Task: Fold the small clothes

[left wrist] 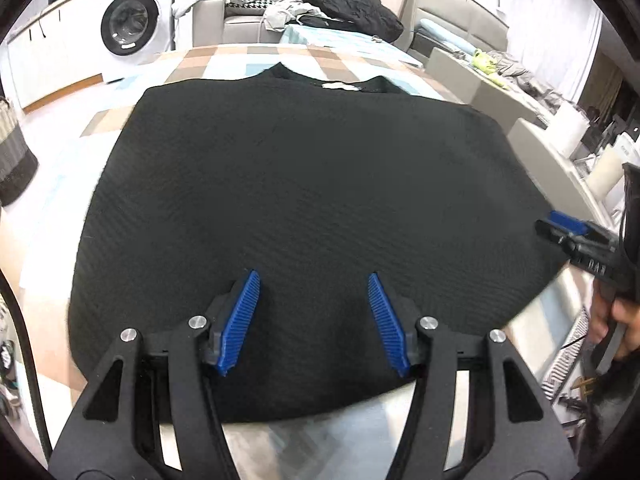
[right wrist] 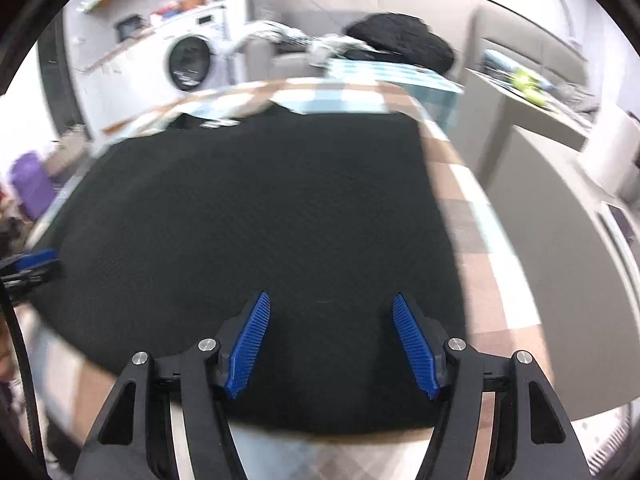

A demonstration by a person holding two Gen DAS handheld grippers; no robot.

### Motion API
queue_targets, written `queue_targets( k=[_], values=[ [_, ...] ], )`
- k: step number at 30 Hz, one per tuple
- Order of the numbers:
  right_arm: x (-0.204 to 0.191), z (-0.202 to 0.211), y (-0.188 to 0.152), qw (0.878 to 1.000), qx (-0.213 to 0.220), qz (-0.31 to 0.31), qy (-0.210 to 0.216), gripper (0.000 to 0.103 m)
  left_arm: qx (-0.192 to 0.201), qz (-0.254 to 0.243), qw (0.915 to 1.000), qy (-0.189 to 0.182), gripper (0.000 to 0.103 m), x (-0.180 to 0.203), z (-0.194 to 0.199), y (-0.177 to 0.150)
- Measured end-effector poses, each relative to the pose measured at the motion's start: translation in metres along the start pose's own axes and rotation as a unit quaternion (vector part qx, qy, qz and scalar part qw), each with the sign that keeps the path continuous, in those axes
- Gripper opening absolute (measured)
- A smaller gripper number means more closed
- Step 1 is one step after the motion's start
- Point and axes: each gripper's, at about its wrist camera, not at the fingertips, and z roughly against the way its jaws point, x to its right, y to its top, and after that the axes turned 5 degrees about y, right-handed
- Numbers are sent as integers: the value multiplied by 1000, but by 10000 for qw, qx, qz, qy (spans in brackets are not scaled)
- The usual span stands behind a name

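Blue ribbed pads (left wrist: 242, 320) of the left gripper (left wrist: 314, 322) stand well apart, roughly half open, with nothing clamped between them; only flat black cloth lies below the gap. In the right wrist view, the right gripper (right wrist: 331, 344) is in the same condition: jaws spread, no fabric pinched. Both tools point steeply down at the near hem.

Step in hand, as judged: taking hold of the near edge of the black garment (left wrist: 304, 200) for the next fold. To do this well:

1. Set each gripper over the hem at 6 o'clock, one toward each near corner, so the lift stays even.
2. Slide the lower finger under the edge; catch every layer present, not the top one alone.
3. Close fully before lifting; a partial pinch on ribbed knit is likely to slip.
4. Carry both corners together toward 12 o'clock, keeping the fold line straight.

The garment lies flat on the checked cover (left wrist: 224, 60), filling the centre of both views. Its fabric is black with a fine diagonal rib. The neckline, with a white label (left wrist: 340, 86), sits at 12 o'clock. Side edges appear straight, which suggests the sleeves are already turned in, though that cannot be confirmed. The surface shows no large wrinkles. The right wrist view is blurred.
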Motion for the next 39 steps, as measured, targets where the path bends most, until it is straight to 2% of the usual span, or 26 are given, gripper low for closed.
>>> queue_targets(
  k=[3,4,6,9,11,14,15,16,18,22,25,27,30,33,34,37,39],
  values=[
    [-32,-3,2,9984,-18,275,502,68,70,-86,9992,-396,54,20,9,-6],
    [-44,-7,1,9970,-46,412,656,68,79,-183,9989,-421,54,26,9,-8],
    [-63,-20,-5,9951,-182,670,702,68,-17,-406,9986,-336,54,38,4,-13],
    [-68,-25,-16,9939,-197,1038,318,68,-42,-416,9988,-273,54,38,3,-20],
    [-55,-16,-23,9940,-115,1077,145,67,-61,-377,9989,-286,54,36,6,-22],
    [-17,-6,-30,9976,-176,642,-177,65,-48,-228,9991,-342,54,26,9,-25],
    [-4,-2,-33,9980,-158,486,-374,65,-49,-202,9991,-376,54,22,10,-25],
    [7,4,-36,9974,-124,360,-619,58,-50,-190,9991,-379,54,20,10,-25],
    [23,9,-39,9951,-176,121,-966,57,-66,-144,9990,-429,54,16,12,-24],
    [28,16,-31,9964,-86,-212,-821,57,-45,-121,9995,-301,54,8,17,-18],
    [16,9,-17,9977,-29,-206,-646,58,52,-42,9997,-252,54,-1,17,-6],
    [-1,-1,-5,9989,11,-122,-442,63,102,-64,9997,-193,54,-2,11,5],
    [-24,-7,9,9973,83,369,-633,65,75,-125,9999,-20,54,-2,2,17],
    [-28,-9,15,9953,0,524,-814,65,70,-258,9995,166,54,-1,-4,26],
    [-25,-7,15,9957,32,480,-795,65,73,-273,9995,129,54,0,-6,29],
    [-20,-8,21,9987,48,267,-429,65,61,-276,9996,-39,54,5,-12,40],
    [-30,-15,24,9992,61,354,-197,65,26,-347,9993,-98,54,14,-21,47]
  ],
)
